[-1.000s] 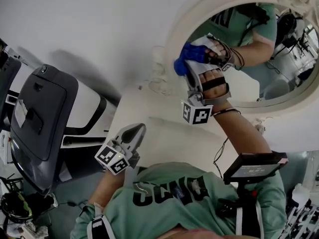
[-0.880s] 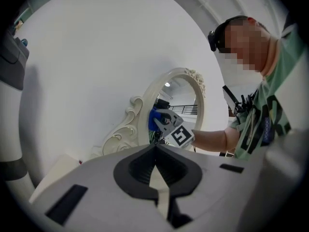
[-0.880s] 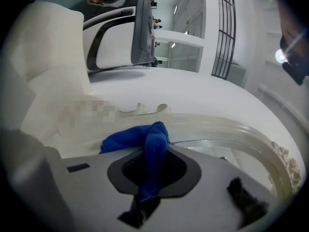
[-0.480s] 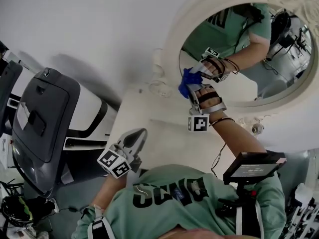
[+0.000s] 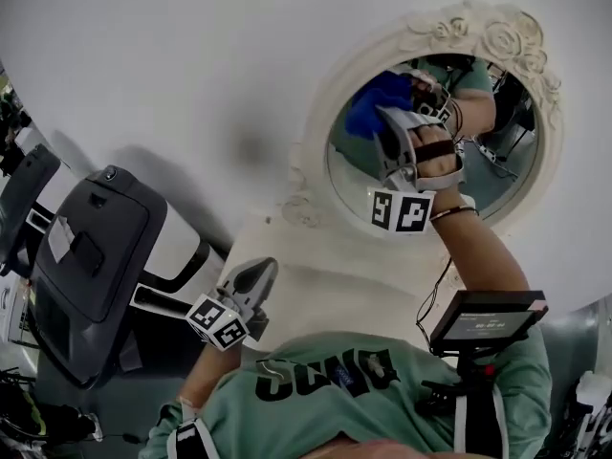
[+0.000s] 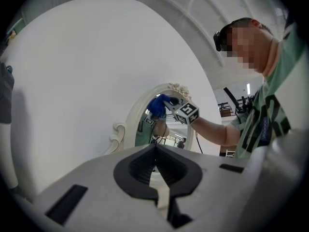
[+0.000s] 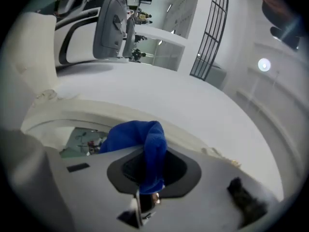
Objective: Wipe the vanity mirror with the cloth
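White wall (image 5: 191, 46), vanity top (image 5: 320, 280), mirror (image 5: 502, 175), cloth (image 5: 375, 103)

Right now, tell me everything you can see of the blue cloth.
The blue cloth is soft, bunched fabric of one plain colour. The right gripper is shut on it: a fold runs between its fingers, the rest bulges ahead of them. In the head view it sits at the upper left of the vanity mirror, seemingly against the glass, near the white frame.
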`<act>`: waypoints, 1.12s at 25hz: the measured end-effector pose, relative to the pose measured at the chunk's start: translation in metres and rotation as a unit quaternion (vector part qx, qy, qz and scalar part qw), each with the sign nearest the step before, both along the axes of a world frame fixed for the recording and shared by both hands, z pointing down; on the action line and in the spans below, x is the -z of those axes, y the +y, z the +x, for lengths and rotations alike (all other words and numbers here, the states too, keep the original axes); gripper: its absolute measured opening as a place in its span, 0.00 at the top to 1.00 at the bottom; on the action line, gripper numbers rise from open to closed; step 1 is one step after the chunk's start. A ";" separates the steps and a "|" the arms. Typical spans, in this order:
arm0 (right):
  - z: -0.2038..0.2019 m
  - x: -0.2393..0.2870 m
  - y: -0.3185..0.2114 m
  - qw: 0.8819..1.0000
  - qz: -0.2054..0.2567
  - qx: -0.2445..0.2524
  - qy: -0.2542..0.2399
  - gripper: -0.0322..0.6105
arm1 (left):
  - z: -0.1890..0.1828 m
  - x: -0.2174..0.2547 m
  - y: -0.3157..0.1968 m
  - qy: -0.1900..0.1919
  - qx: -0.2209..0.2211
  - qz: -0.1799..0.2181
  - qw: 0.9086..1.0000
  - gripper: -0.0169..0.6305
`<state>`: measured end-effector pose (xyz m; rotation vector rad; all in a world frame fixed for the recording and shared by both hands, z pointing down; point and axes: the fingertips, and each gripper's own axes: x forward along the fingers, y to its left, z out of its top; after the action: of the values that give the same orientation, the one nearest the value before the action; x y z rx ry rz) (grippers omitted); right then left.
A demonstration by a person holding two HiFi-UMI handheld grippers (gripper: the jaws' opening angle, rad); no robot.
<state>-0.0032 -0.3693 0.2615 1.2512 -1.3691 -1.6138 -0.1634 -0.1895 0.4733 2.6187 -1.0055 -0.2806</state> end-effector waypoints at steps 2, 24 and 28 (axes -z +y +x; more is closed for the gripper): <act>-0.001 0.015 -0.025 1.000 0.014 -0.012 -0.004 0.87 | -0.009 -0.009 -0.012 -0.006 0.006 -0.004 1.000 0.96; -0.012 -0.210 -0.011 0.987 -0.110 -0.001 0.121 0.87 | -0.001 -0.038 0.001 -0.005 0.002 -0.057 0.998 0.96; 0.003 -0.269 0.007 0.982 -0.150 0.003 0.111 0.87 | 0.003 -0.047 0.013 -0.009 0.005 -0.081 0.997 0.96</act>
<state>0.0000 -0.3626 0.5302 0.8649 -1.4111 -1.4365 -0.1604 -0.1767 0.5202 2.4757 -1.0028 -0.1699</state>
